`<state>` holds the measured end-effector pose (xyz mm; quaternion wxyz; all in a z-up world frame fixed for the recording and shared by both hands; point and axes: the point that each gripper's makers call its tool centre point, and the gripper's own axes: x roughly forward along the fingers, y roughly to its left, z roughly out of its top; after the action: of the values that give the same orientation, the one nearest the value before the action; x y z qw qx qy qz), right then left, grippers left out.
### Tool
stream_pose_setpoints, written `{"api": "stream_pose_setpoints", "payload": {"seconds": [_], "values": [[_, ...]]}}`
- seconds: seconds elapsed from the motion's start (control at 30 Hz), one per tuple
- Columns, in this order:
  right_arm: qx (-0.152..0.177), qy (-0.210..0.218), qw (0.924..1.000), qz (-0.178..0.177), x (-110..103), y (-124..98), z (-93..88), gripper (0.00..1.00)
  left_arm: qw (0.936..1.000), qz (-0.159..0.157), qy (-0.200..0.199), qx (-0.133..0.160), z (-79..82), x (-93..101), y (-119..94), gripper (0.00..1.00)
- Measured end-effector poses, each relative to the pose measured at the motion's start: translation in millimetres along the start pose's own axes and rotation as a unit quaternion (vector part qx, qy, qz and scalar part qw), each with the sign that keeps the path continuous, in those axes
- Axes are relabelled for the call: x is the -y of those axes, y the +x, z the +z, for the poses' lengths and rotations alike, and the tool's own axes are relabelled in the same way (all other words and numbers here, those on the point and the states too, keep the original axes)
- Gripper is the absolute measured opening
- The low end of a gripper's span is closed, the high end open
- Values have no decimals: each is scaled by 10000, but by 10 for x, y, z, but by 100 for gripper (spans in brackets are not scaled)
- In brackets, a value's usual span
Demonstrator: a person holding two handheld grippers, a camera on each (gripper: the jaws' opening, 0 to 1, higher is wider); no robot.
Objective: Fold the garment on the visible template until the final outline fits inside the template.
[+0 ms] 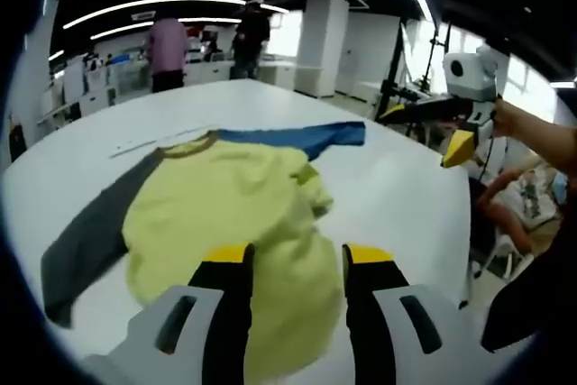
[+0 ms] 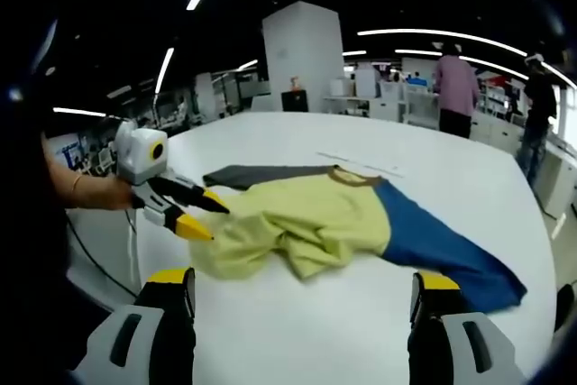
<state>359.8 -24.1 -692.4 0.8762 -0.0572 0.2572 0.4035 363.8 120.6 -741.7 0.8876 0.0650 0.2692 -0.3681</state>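
1. While it is lying crumpled on the white tabletop (image 1: 397,187), the shirt (image 1: 234,200) is showing a yellow body, a grey sleeve (image 1: 86,241) and a blue sleeve (image 1: 302,135).
2. The left claw (image 1: 296,263) is hanging released just above the yellow hem, its jaws apart.
3. The right claw (image 2: 302,290) is hovering spread wide over bare tabletop near the shirt, gripping nothing.
4. Two people (image 1: 168,50) are standing beyond the tabletop's far edge.
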Motion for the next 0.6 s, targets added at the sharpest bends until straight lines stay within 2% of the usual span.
{"api": "stream_pose_setpoints", "payload": {"seconds": [0.17, 0.33, 0.5, 0.6], "values": [[48, -11, 10000, 62, -46, 10, -11, 99, 9994, 46, 304, -148, -24, 84, 102, 35], [74, 48, 9999, 48, -62, 1, -40, 99, 9954, 120, 802, -502, -143, 150, 206, 36], [120, 103, 9999, 13, -72, -27, -62, 99, 9926, 167, 986, -694, -230, 174, 295, 35], [136, 157, 9998, -39, -64, -39, -80, 99, 9853, 263, 1353, -1013, -339, 126, 338, 33]]}}
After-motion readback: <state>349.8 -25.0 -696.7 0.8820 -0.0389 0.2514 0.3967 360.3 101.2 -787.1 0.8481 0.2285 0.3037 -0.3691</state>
